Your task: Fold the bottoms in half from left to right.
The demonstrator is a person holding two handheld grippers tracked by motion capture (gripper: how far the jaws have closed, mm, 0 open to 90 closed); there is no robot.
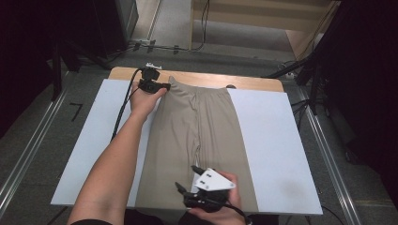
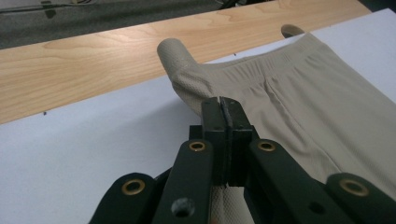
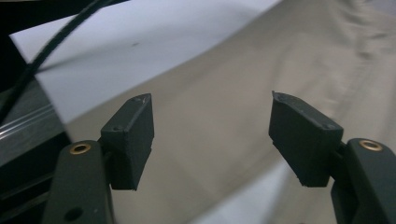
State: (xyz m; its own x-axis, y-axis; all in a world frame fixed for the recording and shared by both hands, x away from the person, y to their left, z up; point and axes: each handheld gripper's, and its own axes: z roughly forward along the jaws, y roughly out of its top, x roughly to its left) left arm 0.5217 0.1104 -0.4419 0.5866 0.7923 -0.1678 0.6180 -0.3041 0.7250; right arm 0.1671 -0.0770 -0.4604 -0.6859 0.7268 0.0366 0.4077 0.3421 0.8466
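Beige pants [image 1: 202, 126] lie flat on a white board [image 1: 277, 140], waistband at the far end and legs toward me. My left gripper [image 1: 165, 86] is at the waistband's far left corner, shut on the fabric. In the left gripper view its jaws [image 2: 223, 105] pinch the mesh cloth of the pants [image 2: 299, 84], and the waistband corner stands up in a curl. My right gripper [image 1: 187, 179] hovers over the near end of the legs. In the right gripper view it [image 3: 211, 123] is open, with the pants [image 3: 224, 93] lying beyond it and nothing between the pads.
The board rests on a wooden table [image 1: 253, 83], whose bare strip shows past the waistband [image 2: 93, 60]. The left gripper's black cable [image 1: 123, 110] trails across the board's left side. Dark stands and floor cables surround the table.
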